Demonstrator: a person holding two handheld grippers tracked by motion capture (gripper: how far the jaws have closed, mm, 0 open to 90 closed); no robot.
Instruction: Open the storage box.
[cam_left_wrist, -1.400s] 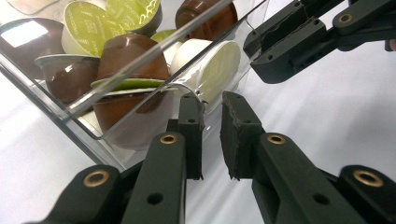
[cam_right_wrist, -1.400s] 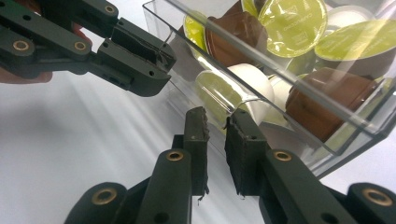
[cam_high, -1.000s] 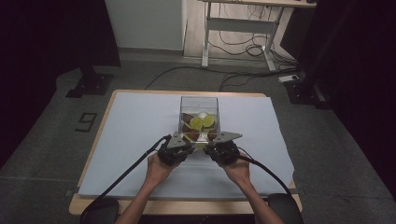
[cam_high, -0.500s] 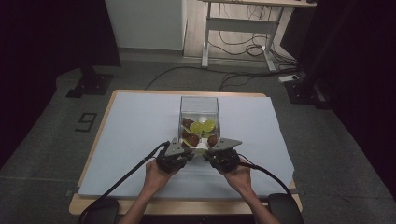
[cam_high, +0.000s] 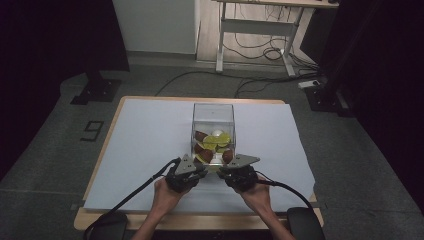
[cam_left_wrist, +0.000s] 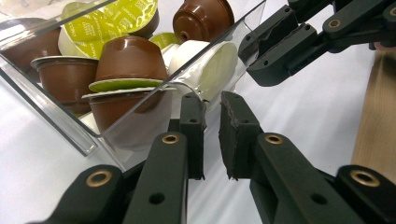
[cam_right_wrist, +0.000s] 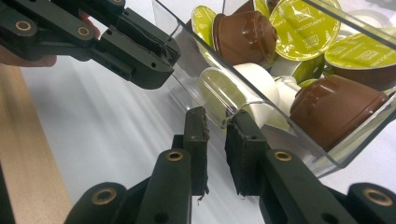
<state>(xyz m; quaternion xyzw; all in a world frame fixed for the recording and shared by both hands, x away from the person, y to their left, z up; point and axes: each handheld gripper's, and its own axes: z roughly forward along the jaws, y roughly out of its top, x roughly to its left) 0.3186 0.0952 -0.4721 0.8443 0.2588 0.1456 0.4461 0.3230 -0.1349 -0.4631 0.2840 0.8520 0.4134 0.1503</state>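
A clear plastic box (cam_high: 213, 116) stands on the white sheet at the table's middle and holds several coffee capsules, brown (cam_left_wrist: 130, 58), white (cam_right_wrist: 254, 81) and green-lidded (cam_right_wrist: 303, 28). My left gripper (cam_high: 202, 168) is at the left of the box's near wall. In the left gripper view my left gripper (cam_left_wrist: 212, 105) is shut on the wall's clear rim (cam_left_wrist: 187, 86). My right gripper (cam_high: 223, 170) grips the same wall further right. In the right gripper view my right gripper (cam_right_wrist: 217, 121) pinches the rim (cam_right_wrist: 243, 105). A hand holds each gripper from the front edge.
The white sheet (cam_high: 145, 145) covers most of the wooden table (cam_high: 97, 167). Black pads (cam_high: 305, 224) lie at the front corners, and cables trail from both grippers. A desk frame (cam_high: 255, 37), floor cables and black stand bases (cam_high: 97, 91) lie beyond the table.
Both hands have drawn back toward the table's front edge, and the clear box has come with them. Both grips on its near wall look unchanged.
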